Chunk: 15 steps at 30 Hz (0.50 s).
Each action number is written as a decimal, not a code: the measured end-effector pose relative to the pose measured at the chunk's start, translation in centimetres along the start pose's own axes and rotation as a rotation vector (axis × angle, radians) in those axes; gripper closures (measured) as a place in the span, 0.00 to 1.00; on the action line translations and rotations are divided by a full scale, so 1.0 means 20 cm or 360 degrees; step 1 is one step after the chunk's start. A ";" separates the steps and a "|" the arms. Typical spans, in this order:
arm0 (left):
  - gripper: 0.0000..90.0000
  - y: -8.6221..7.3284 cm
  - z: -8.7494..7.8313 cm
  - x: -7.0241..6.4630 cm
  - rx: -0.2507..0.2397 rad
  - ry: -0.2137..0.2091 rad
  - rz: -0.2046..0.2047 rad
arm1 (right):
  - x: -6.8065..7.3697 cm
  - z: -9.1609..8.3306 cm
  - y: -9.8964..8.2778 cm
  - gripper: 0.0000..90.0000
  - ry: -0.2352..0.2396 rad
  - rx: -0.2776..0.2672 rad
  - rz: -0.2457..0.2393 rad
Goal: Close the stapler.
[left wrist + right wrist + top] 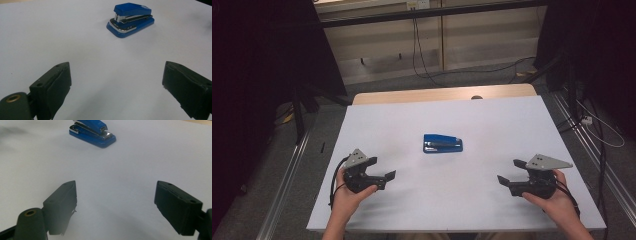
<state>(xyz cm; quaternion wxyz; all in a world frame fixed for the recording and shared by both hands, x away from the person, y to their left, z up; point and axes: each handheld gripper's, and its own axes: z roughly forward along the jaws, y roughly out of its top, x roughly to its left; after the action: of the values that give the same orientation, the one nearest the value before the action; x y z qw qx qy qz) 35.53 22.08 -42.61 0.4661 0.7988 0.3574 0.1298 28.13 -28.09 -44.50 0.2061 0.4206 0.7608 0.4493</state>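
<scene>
Stapler (442, 143): one, blue, lying mid-table, well apart from both our tools.
Hand-held grippers: two; our left hand-held gripper (381, 169) and right hand-held gripper (510, 171) both spread, nothing between the jaws.
Handling: we judge it stiff, compact, smooth-topped; pinch across its long sides.
Table (492, 115): one, white.

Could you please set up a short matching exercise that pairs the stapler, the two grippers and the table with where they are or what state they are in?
Things:
1. stapler
2. left gripper
3. right gripper
4. table

Descriptions:
A. white top, bearing everything else
B. blue, lying near the middle of the table
C. open and empty, at the near right of the table
D. open and empty, at the near left of the table

Pairs: 1-B, 2-D, 3-C, 4-A
</scene>
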 end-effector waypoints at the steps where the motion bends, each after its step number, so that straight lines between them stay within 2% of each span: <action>1: 0.10 0.00 -0.01 0.00 -0.0005 0.0002 0.0001 | 0.00 0.00 0.00 0.20 0.0000 0.0003 0.0000; 15: 0.09 -0.04 -0.04 0.03 0.0002 0.0015 -0.0008 | 0.02 0.00 -0.01 0.19 0.0024 0.0005 -0.0033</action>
<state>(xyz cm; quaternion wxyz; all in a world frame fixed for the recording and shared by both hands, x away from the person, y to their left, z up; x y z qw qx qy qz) 35.14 23.19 -42.93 0.4643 0.7977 0.3615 0.1322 27.80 -27.94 -44.65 0.2043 0.4097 0.7673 0.4490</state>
